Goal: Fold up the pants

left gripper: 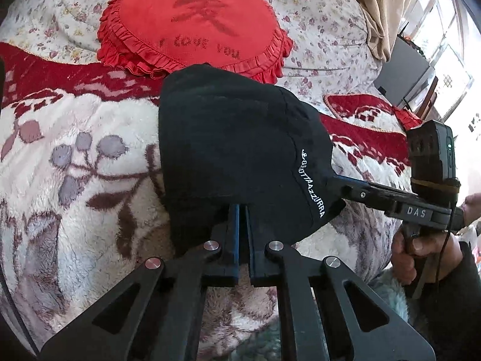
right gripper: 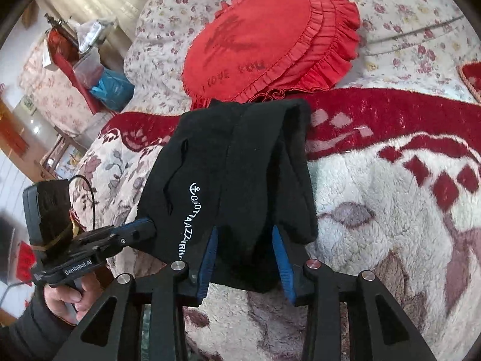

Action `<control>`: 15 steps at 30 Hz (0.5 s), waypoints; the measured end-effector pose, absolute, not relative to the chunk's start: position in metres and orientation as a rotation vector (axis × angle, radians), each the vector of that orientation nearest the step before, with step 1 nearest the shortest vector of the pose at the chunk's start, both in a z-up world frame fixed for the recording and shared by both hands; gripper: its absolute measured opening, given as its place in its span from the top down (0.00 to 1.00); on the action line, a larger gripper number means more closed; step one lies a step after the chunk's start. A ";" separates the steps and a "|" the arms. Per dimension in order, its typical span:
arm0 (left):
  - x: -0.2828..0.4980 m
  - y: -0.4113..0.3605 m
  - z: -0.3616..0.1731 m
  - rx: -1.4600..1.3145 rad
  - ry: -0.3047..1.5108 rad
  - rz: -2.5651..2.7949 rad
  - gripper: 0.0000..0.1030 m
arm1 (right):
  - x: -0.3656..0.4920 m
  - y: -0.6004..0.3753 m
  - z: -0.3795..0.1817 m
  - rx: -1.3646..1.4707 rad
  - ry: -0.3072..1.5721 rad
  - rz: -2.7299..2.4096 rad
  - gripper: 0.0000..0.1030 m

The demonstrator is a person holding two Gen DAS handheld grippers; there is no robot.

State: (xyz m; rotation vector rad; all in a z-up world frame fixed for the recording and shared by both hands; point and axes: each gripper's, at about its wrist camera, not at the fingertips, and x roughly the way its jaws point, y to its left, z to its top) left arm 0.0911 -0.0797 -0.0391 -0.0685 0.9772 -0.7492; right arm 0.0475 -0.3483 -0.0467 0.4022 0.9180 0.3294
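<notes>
A plush red-and-white blanket covers the bed, with a red frilled cushion stitched "I LOVE YOU" lying just behind the folded black pants, whose white lettering seems to read "GIOTTAAZZURRA". The left tool is clenched on the pants' near edge. The right tool stands spread, with cloth between its blue pads.

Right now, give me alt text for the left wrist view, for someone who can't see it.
Folded black pants with white lettering lie on a fluffy red and white blanket; the left gripper is shut on their near edge, and the right gripper reaches under their right side. Behind sits a round red ruffled cushion.
</notes>
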 end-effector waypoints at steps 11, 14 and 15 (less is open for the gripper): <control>0.080 -0.119 -0.024 0.016 0.985 -0.892 0.13 | 0.049 -0.335 -0.043 0.342 0.891 0.296 0.64; 0.071 -0.138 -0.024 0.164 0.978 -0.853 0.07 | 0.049 -0.334 -0.043 0.330 0.892 0.291 0.64; 0.070 -0.140 -0.025 0.177 0.980 -0.858 0.05 | 0.050 -0.335 -0.043 0.337 0.896 0.294 0.64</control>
